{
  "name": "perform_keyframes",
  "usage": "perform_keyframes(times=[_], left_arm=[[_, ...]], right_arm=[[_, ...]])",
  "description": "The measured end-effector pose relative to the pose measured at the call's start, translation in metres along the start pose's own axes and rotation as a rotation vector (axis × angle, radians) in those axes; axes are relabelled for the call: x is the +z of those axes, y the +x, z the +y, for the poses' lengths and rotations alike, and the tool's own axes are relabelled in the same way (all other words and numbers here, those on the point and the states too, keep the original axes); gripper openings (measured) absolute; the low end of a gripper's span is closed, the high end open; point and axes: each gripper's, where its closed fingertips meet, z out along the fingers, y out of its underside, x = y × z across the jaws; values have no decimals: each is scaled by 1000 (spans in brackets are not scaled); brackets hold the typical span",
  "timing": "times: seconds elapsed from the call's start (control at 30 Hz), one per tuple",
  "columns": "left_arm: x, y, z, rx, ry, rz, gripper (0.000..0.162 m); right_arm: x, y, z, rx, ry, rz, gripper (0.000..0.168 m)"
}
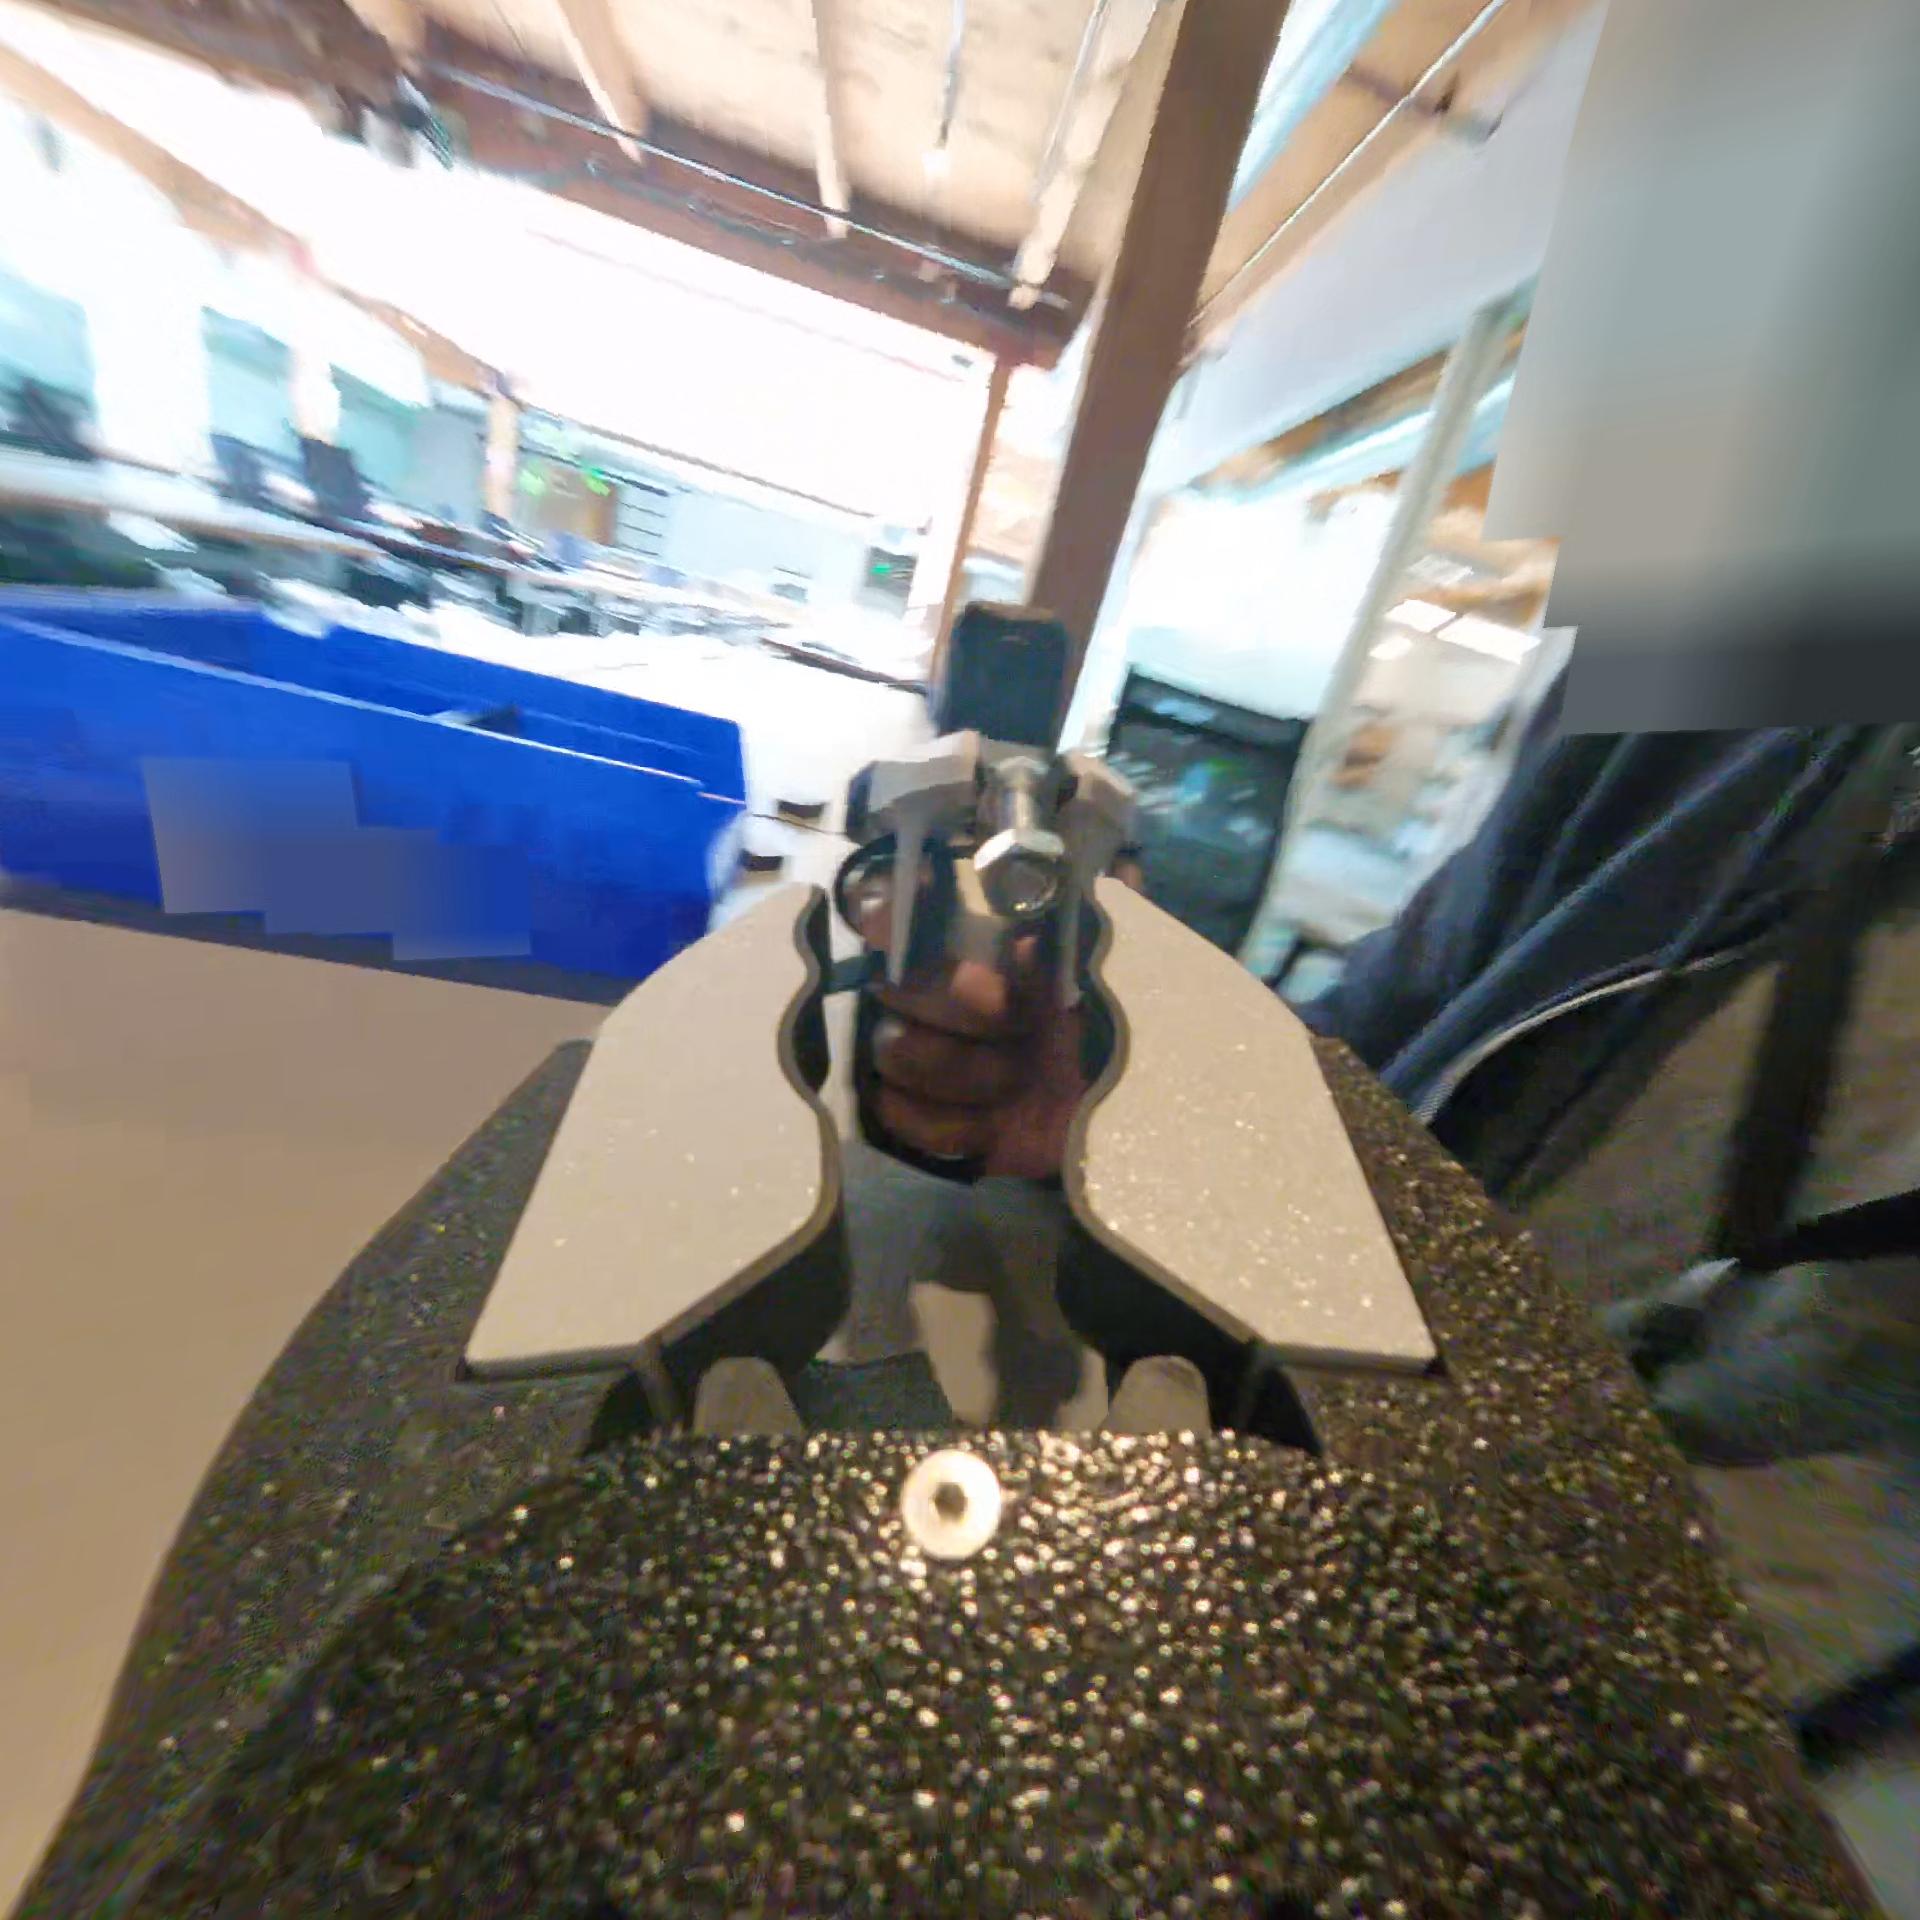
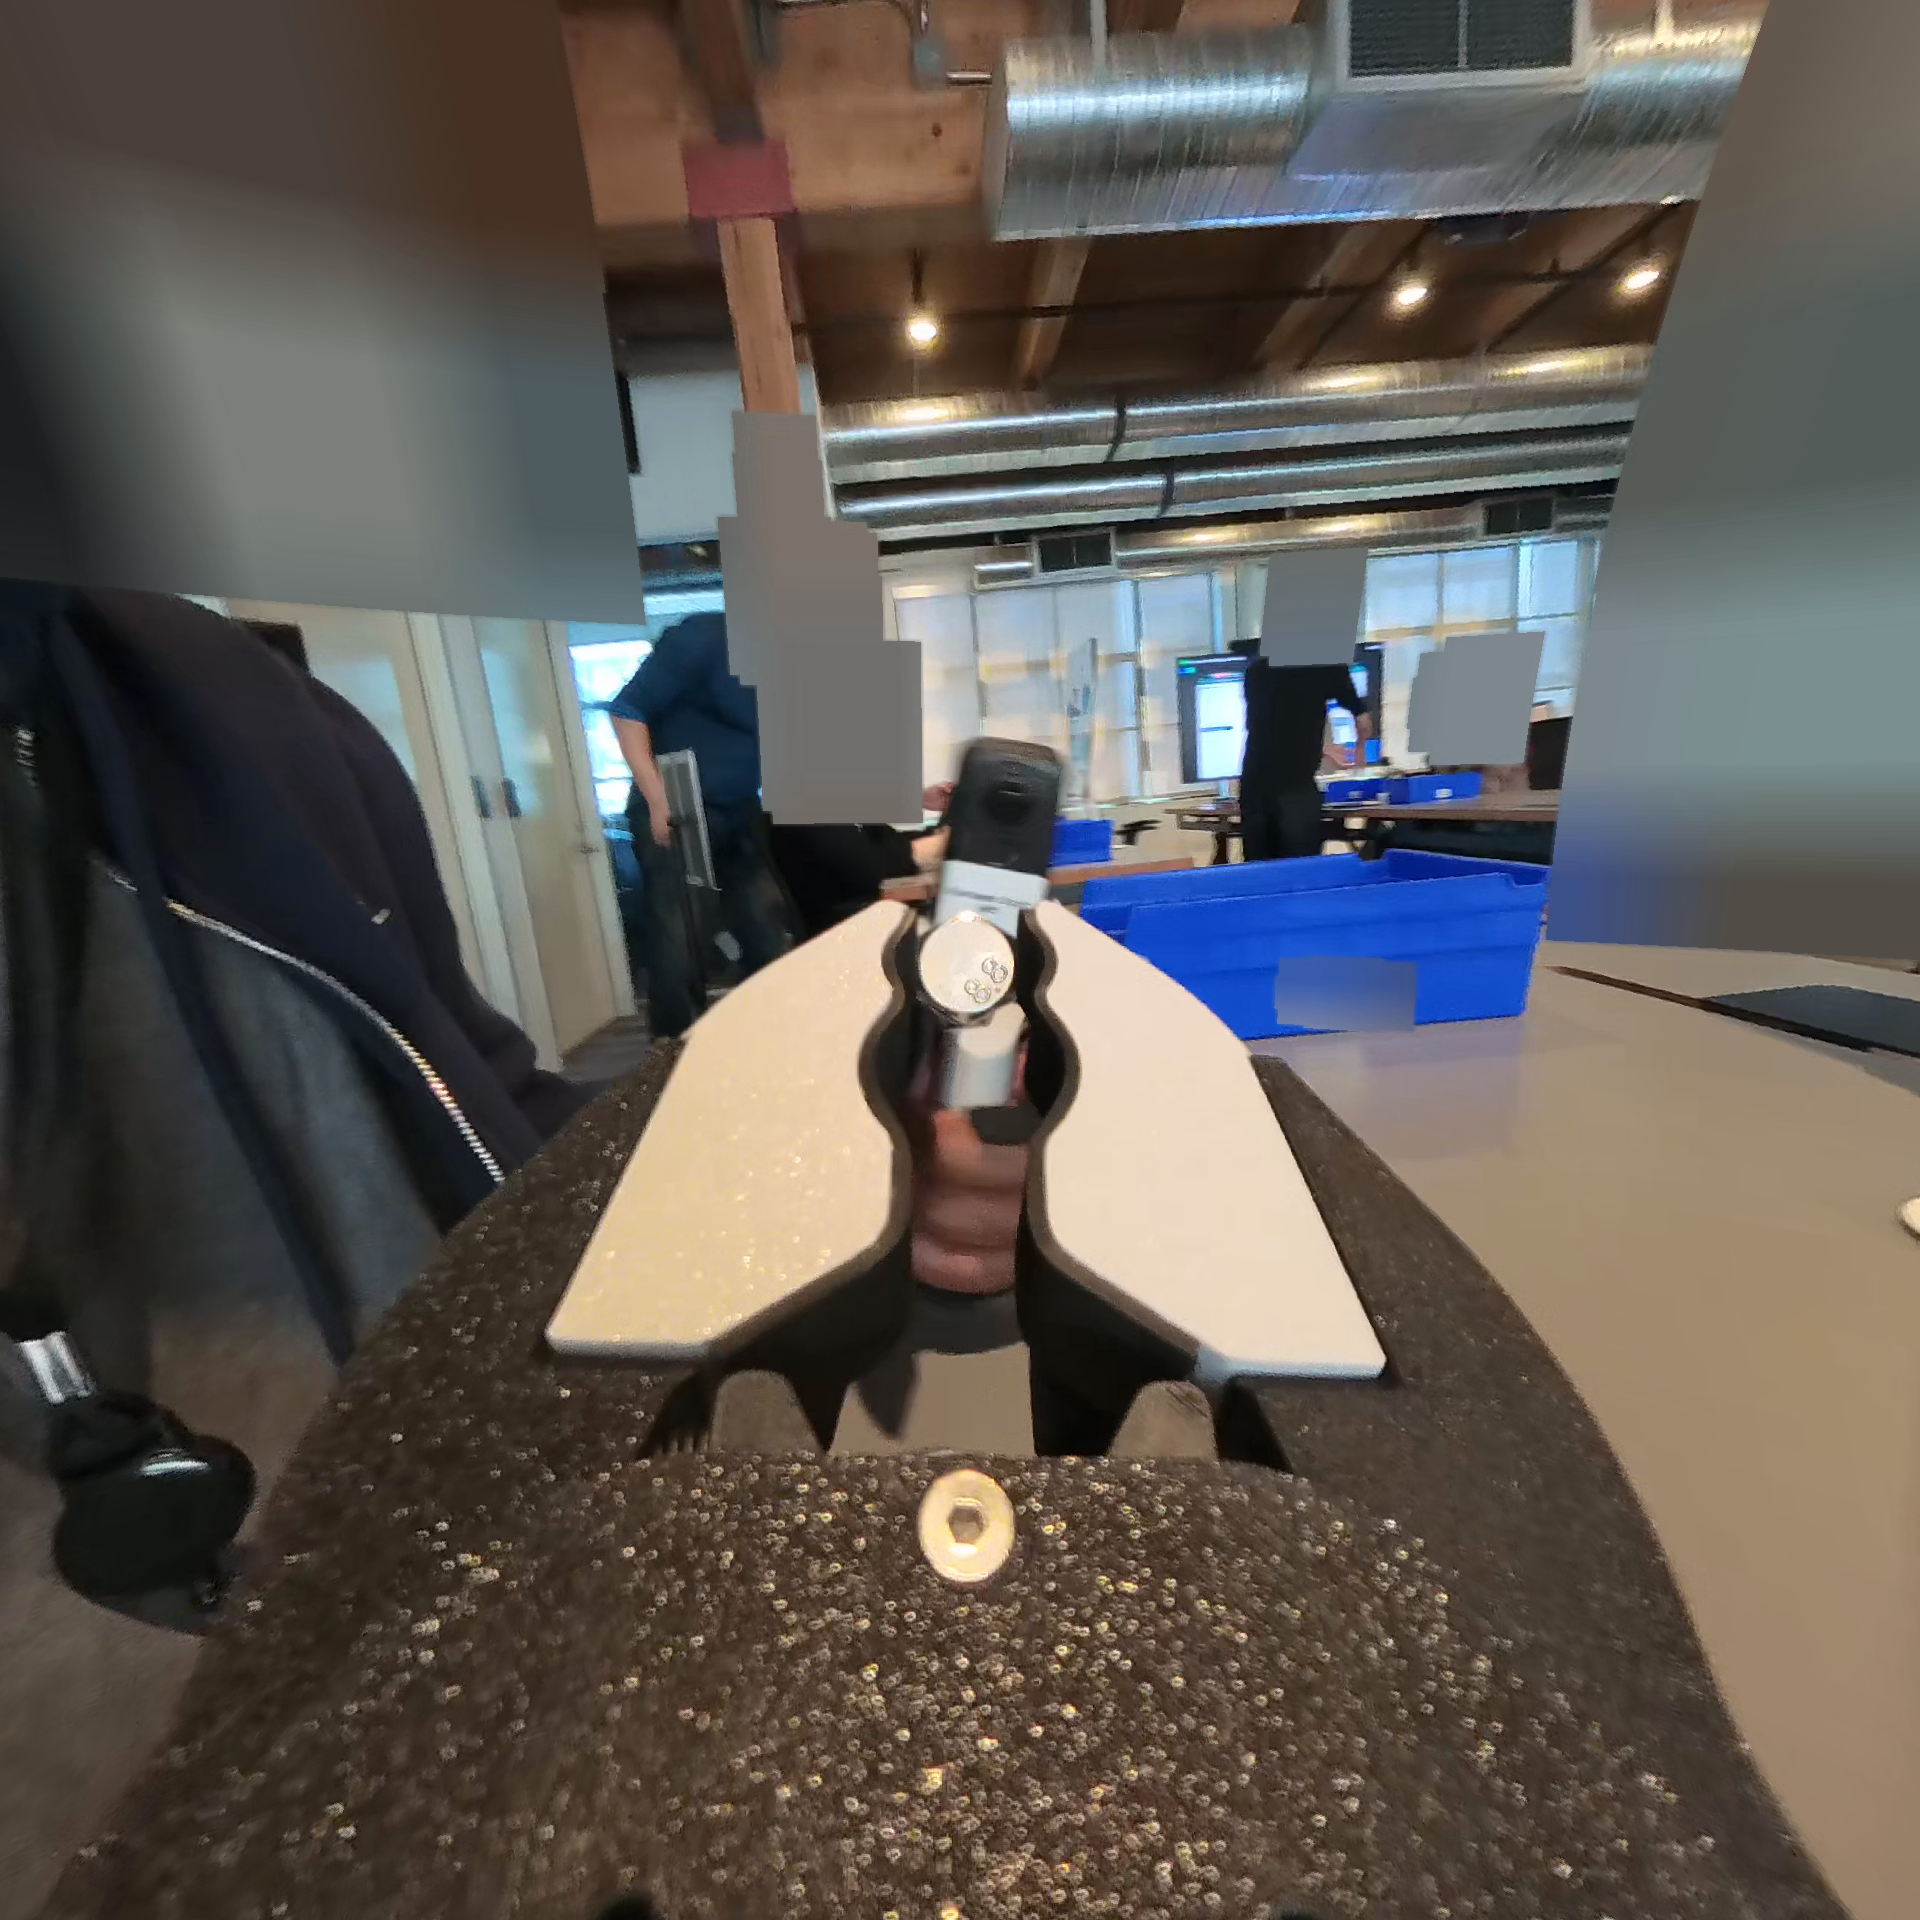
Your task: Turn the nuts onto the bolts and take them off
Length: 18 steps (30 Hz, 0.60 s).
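A: How are the jaws of the right gripper (image 2: 961, 935) set?

B: They are closed on the bolt (image 2: 963, 977), which is clamped by its head and held up in the air. In the left wrist view the same bolt (image 1: 1023, 831) is seen end-on, with a hex nut (image 1: 1018, 862) on its shaft.

A: And the left gripper (image 1: 956, 914)?

B: Its jaws are parted, with nothing clamped; the nut is seen just beyond its fingertips (image 1: 800, 914). Whether they touch it cannot be told.

A: What is found around them?

B: A grey table (image 2: 1558, 1143) is seen below, with a blue bin (image 2: 1320, 925) on it. A dark zipped jacket (image 2: 260, 883) is close on one side, and people are seen at the far tables. The view past the bolt is blocked by the opposite gripper's camera (image 2: 997, 810).

A: Any writing?

B: Stamped marks are seen on the bolt head, and a white label on the camera.
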Motion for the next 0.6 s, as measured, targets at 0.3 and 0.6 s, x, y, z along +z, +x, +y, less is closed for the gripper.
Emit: perform_keyframes(times=[0.3,0.6], left_arm=[[9,15,3,433,-24,-70,28],[11,17,6,253,-114,-39,18]], right_arm=[[2,-2,3,22,-5,-22,17],[5,-3,9,11,-31,-24,17]])
